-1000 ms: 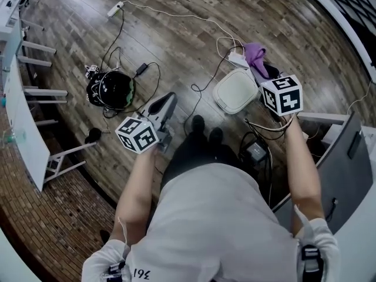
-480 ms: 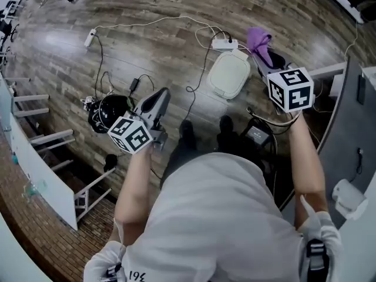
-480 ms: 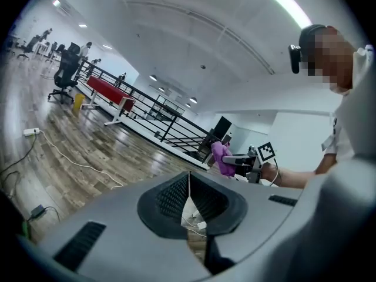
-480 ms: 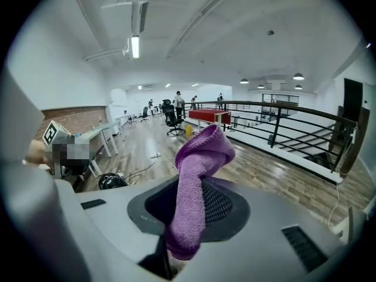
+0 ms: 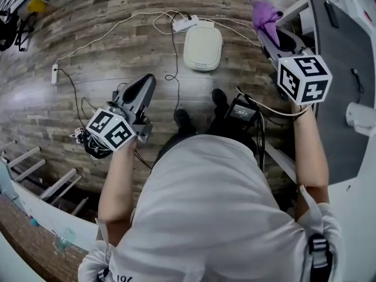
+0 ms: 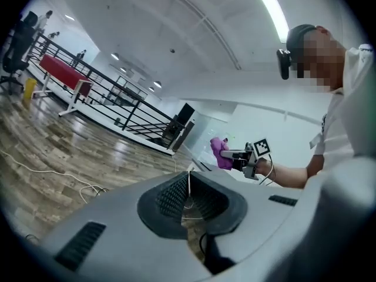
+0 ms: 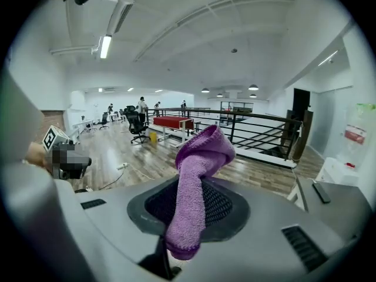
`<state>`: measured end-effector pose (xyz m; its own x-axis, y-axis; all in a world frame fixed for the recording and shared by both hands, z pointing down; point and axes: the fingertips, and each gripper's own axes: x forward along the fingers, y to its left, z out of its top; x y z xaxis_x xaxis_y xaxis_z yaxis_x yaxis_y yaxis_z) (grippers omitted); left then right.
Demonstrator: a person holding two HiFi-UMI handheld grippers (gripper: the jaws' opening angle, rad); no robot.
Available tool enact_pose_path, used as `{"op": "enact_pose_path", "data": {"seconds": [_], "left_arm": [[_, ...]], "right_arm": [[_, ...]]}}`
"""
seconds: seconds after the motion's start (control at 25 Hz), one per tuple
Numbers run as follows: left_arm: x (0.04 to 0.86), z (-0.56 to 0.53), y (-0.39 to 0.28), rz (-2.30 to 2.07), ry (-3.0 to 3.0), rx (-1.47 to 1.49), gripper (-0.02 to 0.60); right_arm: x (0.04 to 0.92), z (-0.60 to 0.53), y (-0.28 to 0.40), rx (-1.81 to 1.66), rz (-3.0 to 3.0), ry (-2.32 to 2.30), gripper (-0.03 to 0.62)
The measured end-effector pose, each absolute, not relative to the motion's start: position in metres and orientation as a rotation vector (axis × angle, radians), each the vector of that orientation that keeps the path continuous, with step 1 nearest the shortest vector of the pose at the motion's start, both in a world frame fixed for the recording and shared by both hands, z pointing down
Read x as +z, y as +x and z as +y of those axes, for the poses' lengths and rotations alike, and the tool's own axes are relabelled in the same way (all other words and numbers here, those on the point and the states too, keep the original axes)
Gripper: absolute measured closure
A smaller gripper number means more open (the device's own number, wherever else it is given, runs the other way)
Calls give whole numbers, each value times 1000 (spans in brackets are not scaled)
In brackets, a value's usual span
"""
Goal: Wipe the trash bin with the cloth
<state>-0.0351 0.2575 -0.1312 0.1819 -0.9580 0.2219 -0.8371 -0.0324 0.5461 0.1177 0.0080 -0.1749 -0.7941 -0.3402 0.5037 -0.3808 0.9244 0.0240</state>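
Head view: my left gripper [image 5: 145, 82] sits at 9 o'clock over the wooden floor [image 5: 117, 16]. My right gripper [image 5: 265, 29] is up at 1 o'clock with the purple cloth [image 5: 263, 12] at its tip. The white trash bin [image 5: 204, 47] is on the floor at 12 o'clock, apart from the cloth.

Left gripper view: my fingers [image 6: 169, 195] are pressed together, nothing between them.

Right gripper view: my fingers [image 7: 222, 207] are clamped on the cloth, which stands up and folds over at the top.

We held both forearms forward, one on either side of our body. The left gripper [image 5: 145, 86] had its jaws closed and empty; the right gripper [image 5: 269, 34] clamped the purple cloth [image 5: 263, 12].
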Motion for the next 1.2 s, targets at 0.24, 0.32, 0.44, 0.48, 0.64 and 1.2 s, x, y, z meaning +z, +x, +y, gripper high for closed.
{"op": "enact_pose_path", "data": {"seconds": [0.24,0.32,0.44,0.48,0.64,1.2], "left_arm": [[-140,279,-12,-1548,2032,-243,572],[-142,286,-3,-1524,2053,-247,572],[-144,296,9,-1491,2070,-245,572],[-145,298,12,-1484,2075,-240,572],[-153,298,25,-1480,2082,-232,572],[-187,293,131,-1498,2086,-221,572]], "right_arm": [[-220,43,182,25,-2566,785,503],[-234,57,202,-21,-2562,847,503],[-252,79,227,-76,-2550,913,503],[-257,85,233,-91,-2547,924,503],[-264,104,253,-137,-2523,912,503],[-273,139,341,-194,-2559,826,510]]}}
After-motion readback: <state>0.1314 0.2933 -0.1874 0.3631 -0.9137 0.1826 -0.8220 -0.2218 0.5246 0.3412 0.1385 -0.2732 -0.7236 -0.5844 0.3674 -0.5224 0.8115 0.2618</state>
